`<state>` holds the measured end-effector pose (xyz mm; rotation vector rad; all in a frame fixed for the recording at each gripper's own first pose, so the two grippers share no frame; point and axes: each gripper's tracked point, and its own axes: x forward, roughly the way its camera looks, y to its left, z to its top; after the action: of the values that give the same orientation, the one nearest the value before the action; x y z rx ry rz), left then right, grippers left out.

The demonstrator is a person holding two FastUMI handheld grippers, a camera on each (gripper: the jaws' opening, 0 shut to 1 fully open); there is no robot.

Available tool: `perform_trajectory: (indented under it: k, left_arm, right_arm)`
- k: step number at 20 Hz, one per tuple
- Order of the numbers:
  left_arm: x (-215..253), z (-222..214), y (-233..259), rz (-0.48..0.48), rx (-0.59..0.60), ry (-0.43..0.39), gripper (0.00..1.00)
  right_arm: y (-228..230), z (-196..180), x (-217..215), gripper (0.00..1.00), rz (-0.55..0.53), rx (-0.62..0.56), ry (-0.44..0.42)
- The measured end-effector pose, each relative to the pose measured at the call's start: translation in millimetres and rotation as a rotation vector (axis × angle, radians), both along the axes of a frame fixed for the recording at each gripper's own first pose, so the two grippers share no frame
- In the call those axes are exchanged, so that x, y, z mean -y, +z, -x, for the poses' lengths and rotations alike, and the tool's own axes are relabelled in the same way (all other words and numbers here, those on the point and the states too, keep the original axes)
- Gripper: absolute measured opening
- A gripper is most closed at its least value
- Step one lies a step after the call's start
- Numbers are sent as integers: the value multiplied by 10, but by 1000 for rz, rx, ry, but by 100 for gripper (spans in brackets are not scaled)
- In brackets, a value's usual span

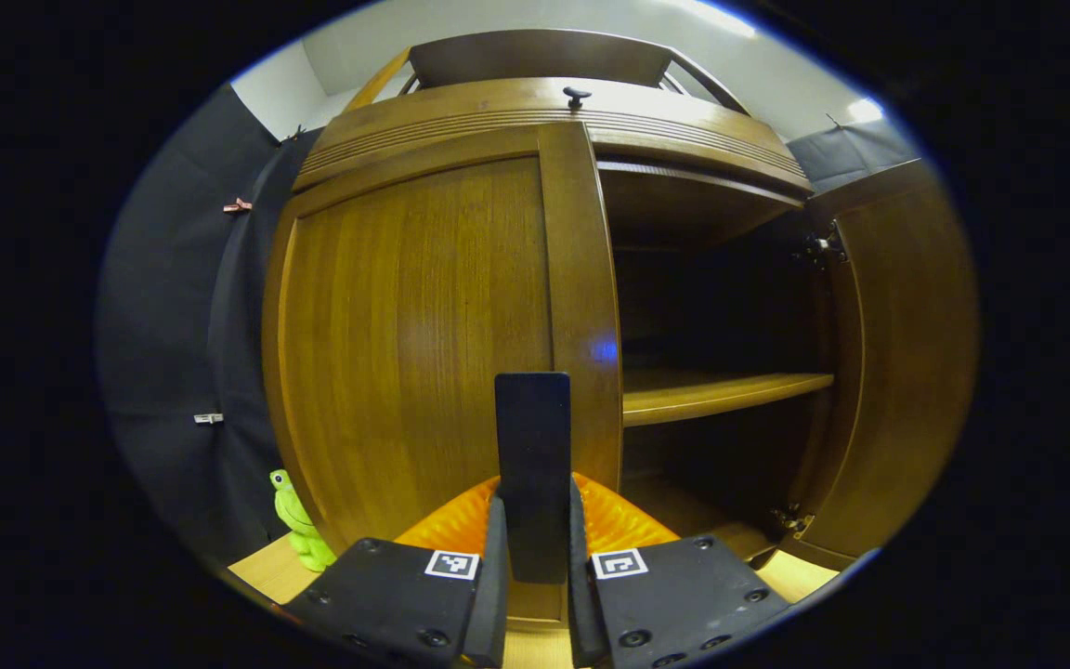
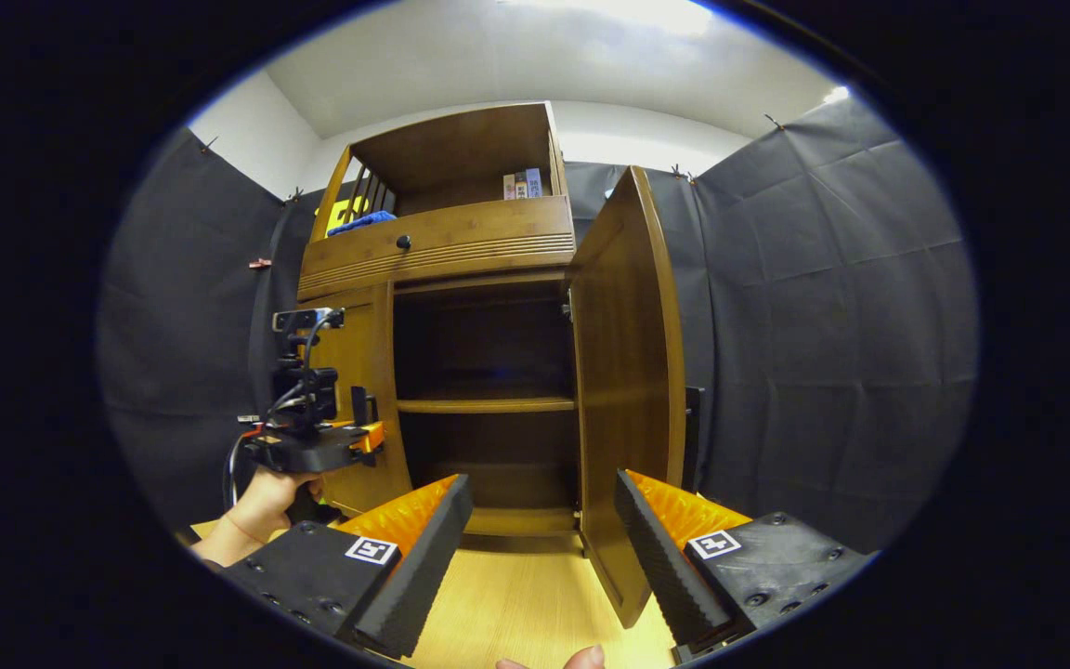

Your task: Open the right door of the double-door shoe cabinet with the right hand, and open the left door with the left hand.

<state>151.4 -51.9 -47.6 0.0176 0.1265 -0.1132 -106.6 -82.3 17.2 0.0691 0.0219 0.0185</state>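
Right door swung wide, cabinet interior exposed; left door closed. Left gripper clamped on left door handle. Right gripper spread wide, empty.

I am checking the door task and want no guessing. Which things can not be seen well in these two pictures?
- Left door handle: in the left gripper view the left gripper covers its lower end.
- Left door: in the right gripper view the left gripper hides the grip.
- Items on the top shelf: too small to identify.
- Cabinet interior: too dark.
- Green toy: partly cut off beside the cabinet.
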Motion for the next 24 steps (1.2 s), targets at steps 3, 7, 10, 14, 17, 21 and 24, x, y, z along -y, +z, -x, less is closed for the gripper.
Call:
perform_trajectory:
  k: [3,7,10,14,17,21,24]
  left_arm:
    - [-92,200,9,-1,3,-2,30]
    - [-275,512,53,12,12,-5,29]
    - [-458,741,94,16,28,12,29]
    - [-721,1006,113,16,37,37,27]
    - [-910,1148,127,7,35,58,26]
    - [-1168,1310,147,-1,39,97,23]
    - [-1316,1388,161,-10,42,118,22]
  right_arm:
    - [-12,-13,-29,97,7,2,0]
    - [-5,8,-84,98,5,2,9]
    - [-5,3,-147,97,13,7,15]
    - [1,-26,-251,100,16,1,28]
    - [-36,-25,-308,98,19,-6,39]
    - [-52,-34,-407,98,26,-8,54]
    - [-61,-24,-467,98,40,-6,60]
